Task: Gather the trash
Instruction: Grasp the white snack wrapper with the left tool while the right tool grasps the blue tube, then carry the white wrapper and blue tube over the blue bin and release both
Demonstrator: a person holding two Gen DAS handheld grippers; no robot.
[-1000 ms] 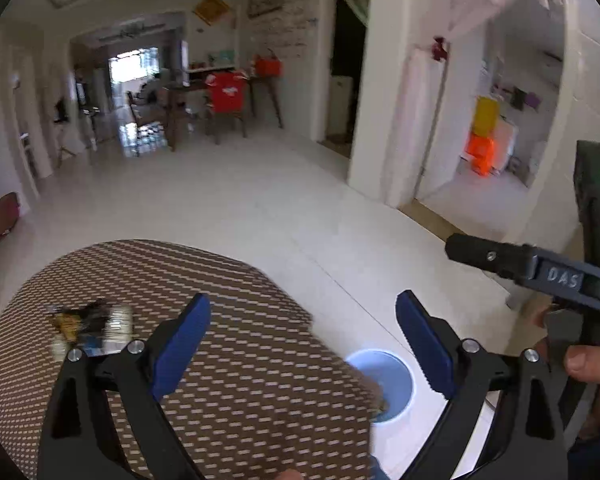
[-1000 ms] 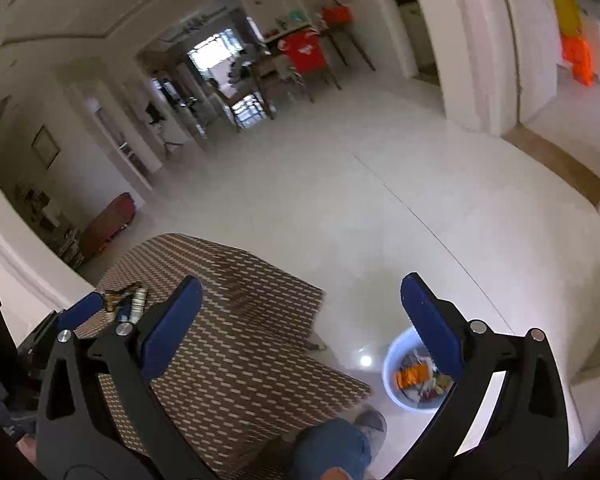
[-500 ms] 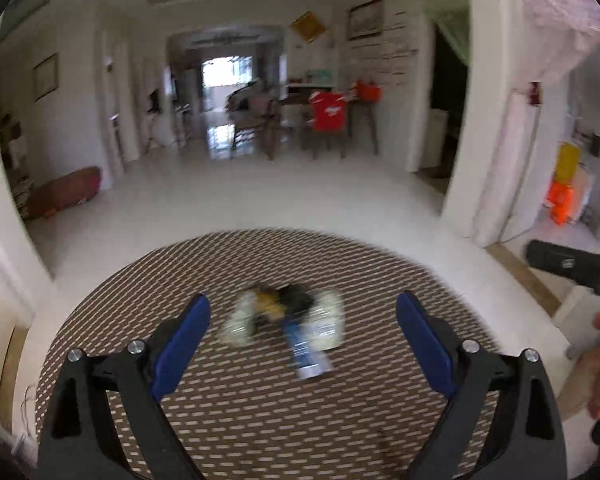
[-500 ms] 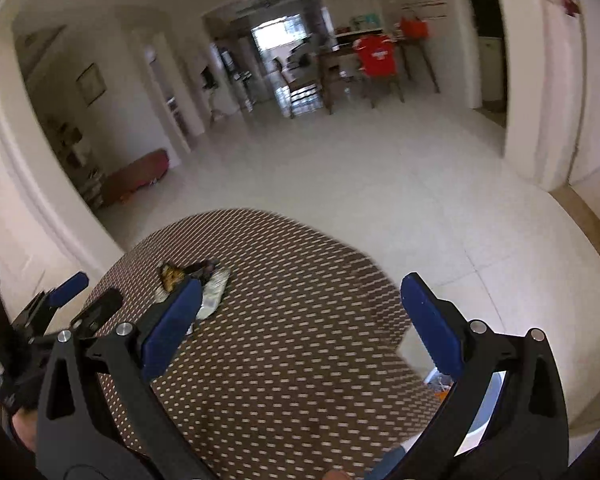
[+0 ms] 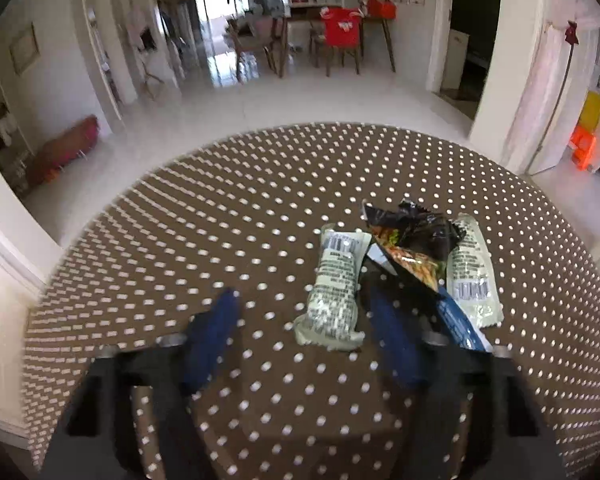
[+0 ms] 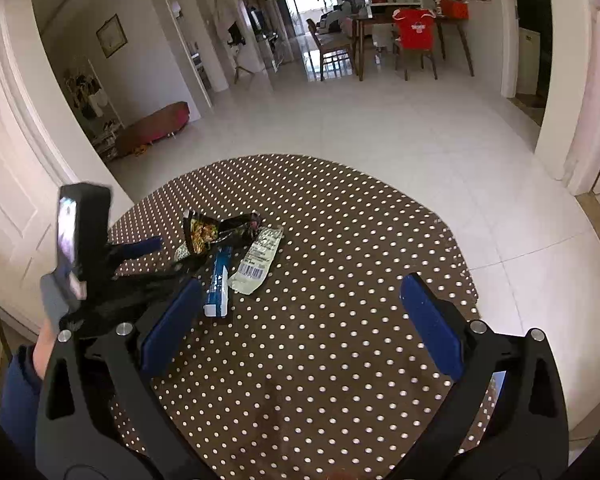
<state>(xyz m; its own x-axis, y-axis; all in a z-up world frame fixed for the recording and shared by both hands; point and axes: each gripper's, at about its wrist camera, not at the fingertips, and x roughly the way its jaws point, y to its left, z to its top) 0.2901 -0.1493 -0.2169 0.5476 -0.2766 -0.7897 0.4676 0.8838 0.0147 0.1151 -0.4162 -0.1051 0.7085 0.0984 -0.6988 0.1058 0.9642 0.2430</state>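
From the left wrist camera, the left tongs [image 5: 300, 330] have just been closing and now stand half-narrowed over the dotted brown counter [image 5: 220, 208], with the near end of a pale green sachet [image 5: 336, 292] lying between the blue pads [image 5: 210, 338]; the pads do not appear to press it yet, though blur makes that hard to settle. Just right of it lies the rest of the trash: a crumpled black snack wrapper [image 5: 424, 232], a blue packet [image 5: 458, 322] partly under it, and a second pale sachet [image 5: 474, 276] at the far right. These are all thin film, so I judge them very light, limp and rather slick; a pinch across the sachet's thicker middle should hold better than one at the flat sealed edge, which could slide out. From the right wrist camera, the right tongs [image 6: 300, 316] hang wide and empty above the counter [image 6: 340, 360], well short of the pile. The black wrapper [image 6: 216, 232], blue packet [image 6: 219, 280] and pale sachet [image 6: 256, 264] lie touching one another at the counter's left part, with the left tongs [image 6: 152, 256] reaching in from the left. The crumpled wrapper offers raised folds, the easiest place to grip.
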